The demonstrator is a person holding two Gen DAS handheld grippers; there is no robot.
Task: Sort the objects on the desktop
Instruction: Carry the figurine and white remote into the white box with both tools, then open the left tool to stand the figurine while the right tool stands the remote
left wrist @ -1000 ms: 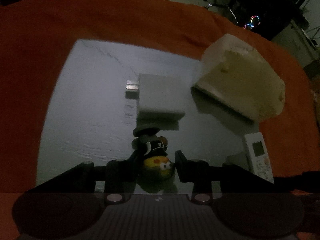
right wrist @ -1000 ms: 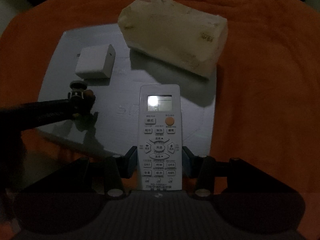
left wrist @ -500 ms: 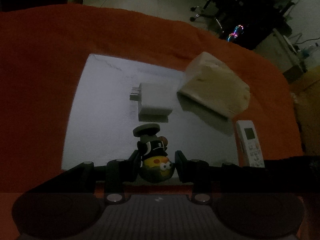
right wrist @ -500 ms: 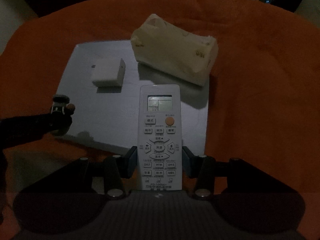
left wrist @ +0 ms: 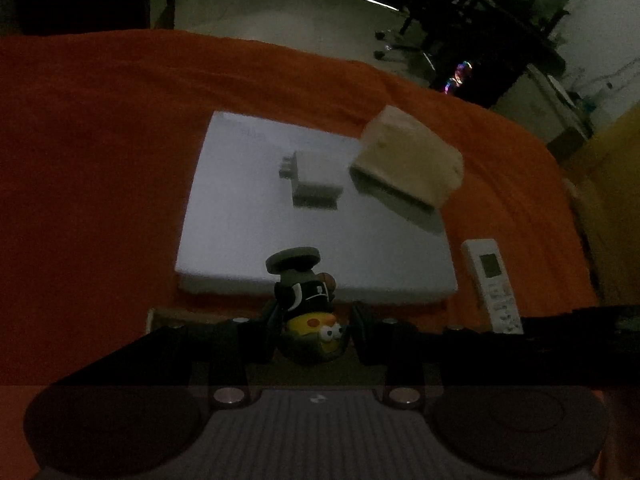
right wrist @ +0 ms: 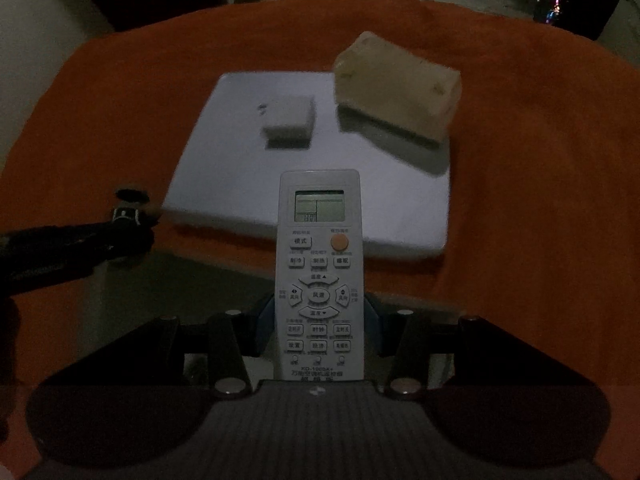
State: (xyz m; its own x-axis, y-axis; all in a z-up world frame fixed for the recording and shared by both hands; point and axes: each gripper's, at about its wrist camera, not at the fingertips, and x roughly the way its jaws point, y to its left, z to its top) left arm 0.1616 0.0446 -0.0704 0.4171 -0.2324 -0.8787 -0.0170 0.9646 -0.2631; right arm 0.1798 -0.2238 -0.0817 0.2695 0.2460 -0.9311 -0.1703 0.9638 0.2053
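Orange cloth (right wrist: 540, 168) covers the table in a dim room, and a white flat board (right wrist: 240, 168) is laid on it. A small toy figure (left wrist: 310, 320) with a yellow face and a round dark base is pinched head-down between the fingers of the left gripper (left wrist: 314, 334), which are closed against both its sides; it is held in the air in front of the near edge of the board. A white remote control (right wrist: 319, 276) with an orange button and a small screen is clamped at its lower half between the fingers of the right gripper (right wrist: 319, 312), with the screen end pointing toward the board. In the left wrist view the same remote is seen at the right, beside the near right corner of the board. On the board a white charger block (left wrist: 318, 178) is lying, its metal prongs turned to the left. Just beside it, at the far right corner of the board, a beige tissue pack (right wrist: 396, 86) is placed, partly over the edge. Office chairs and coloured lights are seen in the dark background.
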